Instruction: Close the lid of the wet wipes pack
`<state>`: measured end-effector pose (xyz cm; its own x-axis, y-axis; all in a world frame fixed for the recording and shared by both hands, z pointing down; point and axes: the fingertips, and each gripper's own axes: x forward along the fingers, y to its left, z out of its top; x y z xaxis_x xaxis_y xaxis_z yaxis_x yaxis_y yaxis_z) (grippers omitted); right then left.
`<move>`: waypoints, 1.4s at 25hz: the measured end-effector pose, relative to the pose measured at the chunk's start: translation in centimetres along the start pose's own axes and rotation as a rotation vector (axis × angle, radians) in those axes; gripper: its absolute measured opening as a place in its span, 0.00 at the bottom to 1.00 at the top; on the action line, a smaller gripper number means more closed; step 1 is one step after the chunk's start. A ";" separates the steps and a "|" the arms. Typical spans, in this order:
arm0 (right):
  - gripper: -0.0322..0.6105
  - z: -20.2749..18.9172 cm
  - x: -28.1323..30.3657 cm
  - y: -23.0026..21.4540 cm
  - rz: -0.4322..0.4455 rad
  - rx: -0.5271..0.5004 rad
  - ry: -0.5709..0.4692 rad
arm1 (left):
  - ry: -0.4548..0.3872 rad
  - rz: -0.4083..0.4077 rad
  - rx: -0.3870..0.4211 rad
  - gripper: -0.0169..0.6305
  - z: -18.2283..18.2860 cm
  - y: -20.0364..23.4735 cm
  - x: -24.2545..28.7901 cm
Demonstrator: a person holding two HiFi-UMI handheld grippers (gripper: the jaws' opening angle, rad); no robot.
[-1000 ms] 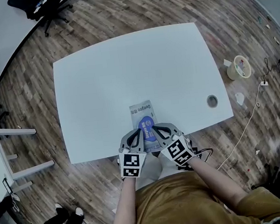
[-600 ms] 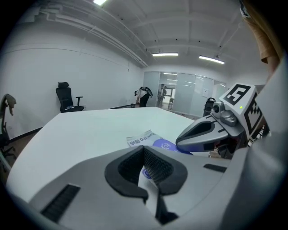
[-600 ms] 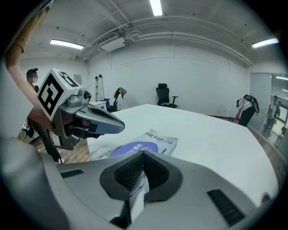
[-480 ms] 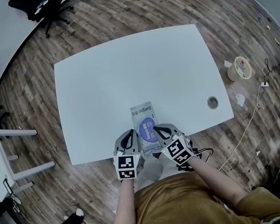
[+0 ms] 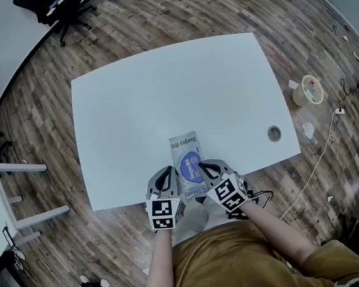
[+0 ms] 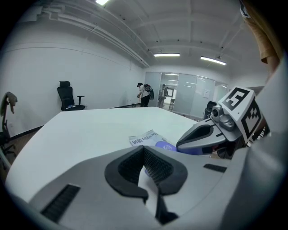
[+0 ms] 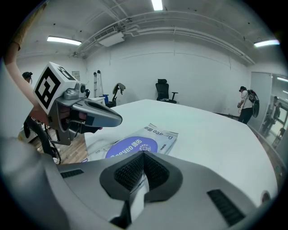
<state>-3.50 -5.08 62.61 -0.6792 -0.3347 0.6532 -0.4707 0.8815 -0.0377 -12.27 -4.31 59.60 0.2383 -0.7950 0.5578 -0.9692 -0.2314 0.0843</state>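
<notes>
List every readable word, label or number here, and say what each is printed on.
"Deeyeo": far edge of the silver-white plastic wet wipes pack.
White print on its purple oval lid: upside down here, too blurred to read.
Black-and-white marker cubes: patterns only, no letters.

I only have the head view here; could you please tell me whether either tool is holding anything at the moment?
Observer: Neither is. In their own views the left tool and the right tool each have their jaws together with nothing between them.
Operator: Thank you. From the side, does the lid stick up at all?
Observer: No. In the right gripper view the purple lid lies flat on the wipes pack.
</notes>
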 end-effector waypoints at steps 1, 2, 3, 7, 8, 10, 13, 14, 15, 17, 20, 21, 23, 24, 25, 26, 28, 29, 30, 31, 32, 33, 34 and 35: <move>0.06 -0.1 0.1 0.0 0.000 0.002 0.005 | 0.002 -0.001 0.000 0.02 -0.1 0.0 0.0; 0.06 -0.2 0.2 0.0 0.001 0.006 0.010 | 0.003 -0.002 0.000 0.02 -0.1 0.0 0.1; 0.06 -0.4 0.3 0.0 0.004 0.011 0.013 | 0.004 -0.004 0.000 0.02 -0.2 0.0 0.2; 0.06 -0.3 0.5 0.2 0.018 0.031 0.005 | -0.005 -0.005 0.002 0.02 0.2 0.0 0.3; 0.06 -0.4 0.4 0.2 0.016 0.031 0.011 | -0.008 -0.004 0.003 0.02 0.3 0.1 0.4; 0.06 -0.5 0.4 0.1 0.012 0.028 0.019 | -0.002 -0.007 0.003 0.02 0.2 0.0 0.4; 0.06 -0.4 0.4 0.3 0.015 0.026 0.009 | -0.001 -0.007 0.002 0.02 0.2 0.0 0.4; 0.06 -0.5 0.4 0.3 0.013 0.025 0.012 | -0.003 -0.006 0.002 0.02 0.2 0.1 0.3; 0.06 -0.5 0.4 0.3 0.012 0.024 0.015 | -0.006 -0.004 0.002 0.02 0.3 0.1 0.3; 0.06 -0.3 0.4 0.3 0.013 0.022 0.013 | -0.012 -0.001 0.003 0.02 0.5 0.3 0.2; 0.06 0.3 -0.2 0.0 -0.022 0.002 -0.004 | -0.010 0.001 0.001 0.02 0.4 0.4 0.0; 0.06 0.6 -0.4 -0.2 -0.039 -0.001 -0.017 | -0.011 0.002 0.001 0.02 0.4 0.5 -0.1; 0.06 1.4 -0.9 -0.4 -0.061 -0.001 -0.045 | -0.015 0.006 -0.001 0.02 0.4 0.6 -0.3; 0.06 1.7 -1.1 -0.6 -0.068 0.000 -0.057 | -0.019 0.009 -0.003 0.02 0.5 0.7 -0.4; 0.06 2.0 -1.3 -0.8 -0.074 0.000 -0.066 | -0.025 0.013 -0.004 0.02 0.8 0.8 -0.6; 0.06 2.3 -1.5 -1.0 -0.083 0.001 -0.076 | -0.032 0.016 -0.003 0.02 1.0 0.8 -0.7; 0.06 2.9 -2.2 -1.9 -0.111 -0.002 -0.105 | -0.040 0.016 -0.001 0.02 1.3 0.7 -0.8; 0.06 3.3 -2.7 -2.4 -0.132 -0.007 -0.125 | -0.042 0.014 0.001 0.02 1.4 0.6 -0.8; 0.06 3.7 -3.1 -3.0 -0.152 -0.012 -0.148 | -0.045 0.012 0.003 0.02 1.5 0.5 -0.8; 0.06 4.1 -3.6 -3.4 -0.170 -0.013 -0.172 | -0.047 0.010 0.005 0.02 1.5 0.4 -0.8; 0.06 4.6 -4.0 -3.8 -0.183 -0.010 -0.196 | -0.048 0.008 0.007 0.02 1.5 0.3 -0.9; 0.06 5.1 -4.4 -4.1 -0.193 -0.004 -0.216 | -0.050 0.007 0.009 0.02 1.6 0.2 -0.9; 0.06 5.5 -4.8 -4.4 -0.202 0.001 -0.231 | -0.054 0.005 0.012 0.02 1.7 0.1 -1.0; 0.06 5.9 -5.1 -4.7 -0.212 0.006 -0.243 | -0.058 0.004 0.015 0.02 1.9 0.1 -1.1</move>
<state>-1.15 -9.52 54.97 -0.6800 -0.5812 0.4469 -0.6192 0.7817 0.0746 -12.47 -4.54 57.43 0.2377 -0.8272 0.5092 -0.9693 -0.2359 0.0692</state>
